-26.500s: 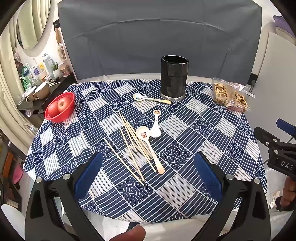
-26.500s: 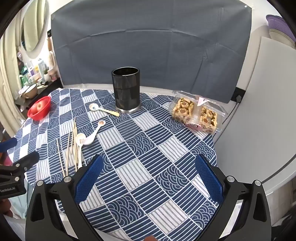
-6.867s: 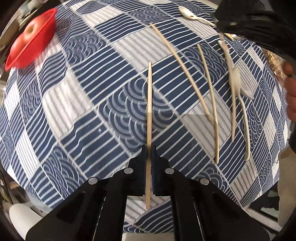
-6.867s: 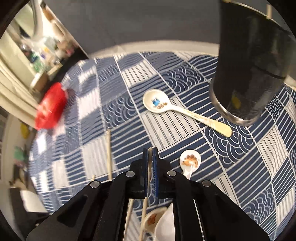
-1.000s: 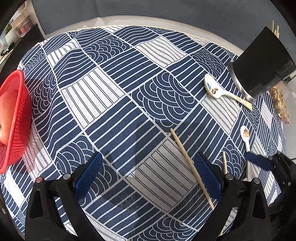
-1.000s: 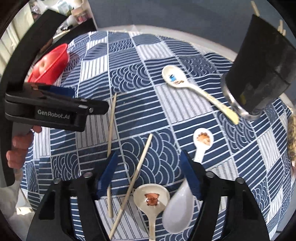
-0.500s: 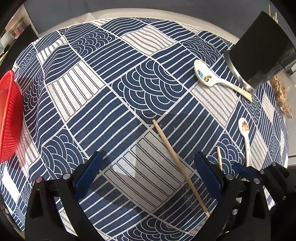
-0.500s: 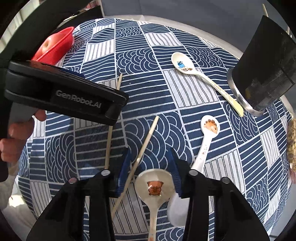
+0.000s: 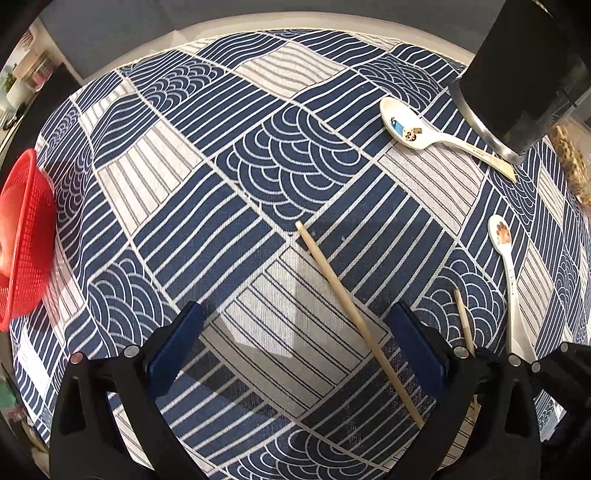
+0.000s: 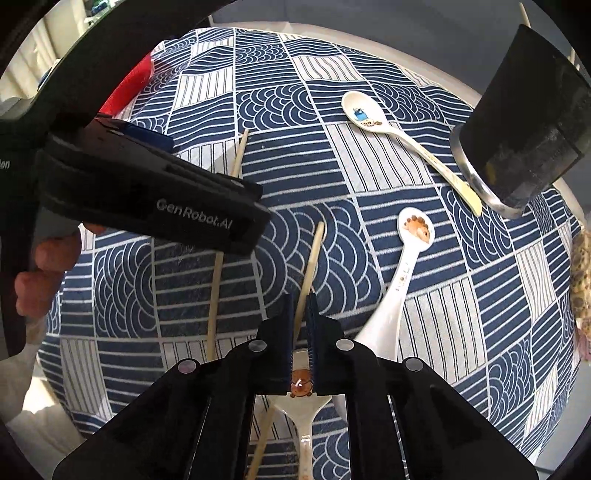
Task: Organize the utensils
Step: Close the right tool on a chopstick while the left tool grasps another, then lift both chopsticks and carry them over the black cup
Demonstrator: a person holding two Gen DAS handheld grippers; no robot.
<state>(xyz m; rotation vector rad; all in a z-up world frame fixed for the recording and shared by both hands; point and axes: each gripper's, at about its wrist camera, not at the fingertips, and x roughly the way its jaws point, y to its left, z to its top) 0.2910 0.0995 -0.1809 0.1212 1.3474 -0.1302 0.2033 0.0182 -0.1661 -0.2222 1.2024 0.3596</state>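
My left gripper (image 9: 295, 332) is open and low over the patterned tablecloth, straddling a wooden chopstick (image 9: 354, 317) that lies diagonally between its blue pads. My right gripper (image 10: 300, 314) is shut on a second chopstick (image 10: 312, 254) that still lies on the cloth. The left gripper's body (image 10: 147, 199) fills the left of the right wrist view and covers part of the first chopstick (image 10: 236, 158). The black utensil holder (image 10: 524, 125) stands at the upper right with chopstick tips showing above its rim. Three ceramic spoons lie near it, one with a blue print (image 10: 364, 110), one with a paw print (image 10: 417, 229), one with a bear (image 10: 301, 387).
A red basket (image 9: 22, 236) with an apple sits at the left table edge. A clear box of pastries (image 9: 572, 162) lies behind the holder at the right. The round table's rim (image 9: 221, 33) curves along the back against a grey backdrop.
My right gripper has closed from open onto the chopstick. My left gripper has dropped and shifted right, bringing the other chopstick between its open fingers.
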